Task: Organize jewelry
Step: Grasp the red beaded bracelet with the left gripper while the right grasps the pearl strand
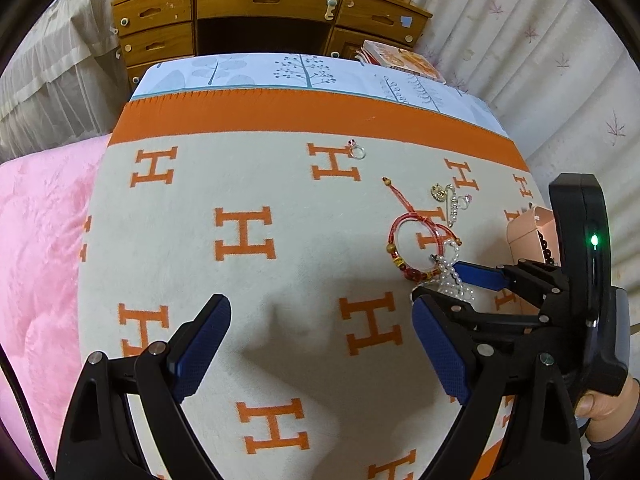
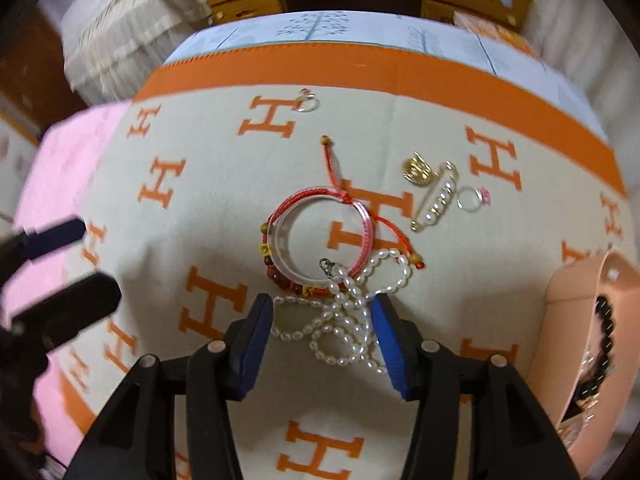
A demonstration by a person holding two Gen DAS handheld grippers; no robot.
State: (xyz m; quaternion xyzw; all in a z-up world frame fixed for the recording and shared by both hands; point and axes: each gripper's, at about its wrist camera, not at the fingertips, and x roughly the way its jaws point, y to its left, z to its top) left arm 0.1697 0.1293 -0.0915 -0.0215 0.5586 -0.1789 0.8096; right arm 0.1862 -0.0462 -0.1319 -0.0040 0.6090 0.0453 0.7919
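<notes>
We look down on a bed covered by a cream blanket (image 1: pixel 280 200) patterned with orange H letters and edged by an orange band.

From the left wrist camera, our left claw (image 1: pixel 320 344) hangs released over bare blanket, its blue-padded fingers wide apart with nothing between them. At the right of this view our right claw (image 1: pixel 448 284) reaches in sideways, its fingers spread on either side of a white pearl strand (image 1: pixel 454 276). A thumb shows under its black handle, and a green light glows on the body.

The right wrist camera shows more clearly what the left only hints at: the pearl strand (image 2: pixel 348 320) lies in loose loops on the blanket, between the right claw's (image 2: pixel 322 334) spread fingers, which bracket it but are not clenched. Just beyond it, and touching it, lies a red cord bracelet (image 2: pixel 320 236) with beads. Farther right we see a gold charm (image 2: pixel 418 168), a pearl pin (image 2: pixel 438 198) and a small ring with a pink stone (image 2: pixel 472 198) close together. Another ring (image 2: pixel 307 103) lies apart, near the orange band.

A peach box (image 2: pixel 568 308) at the right edge holds a dark bead bracelet (image 2: pixel 606 328); the left view shows only a sliver of this box (image 1: pixel 528 232).

Only the left view shows sharply the wooden desk (image 1: pixel 268 12) beyond the bed.
</notes>
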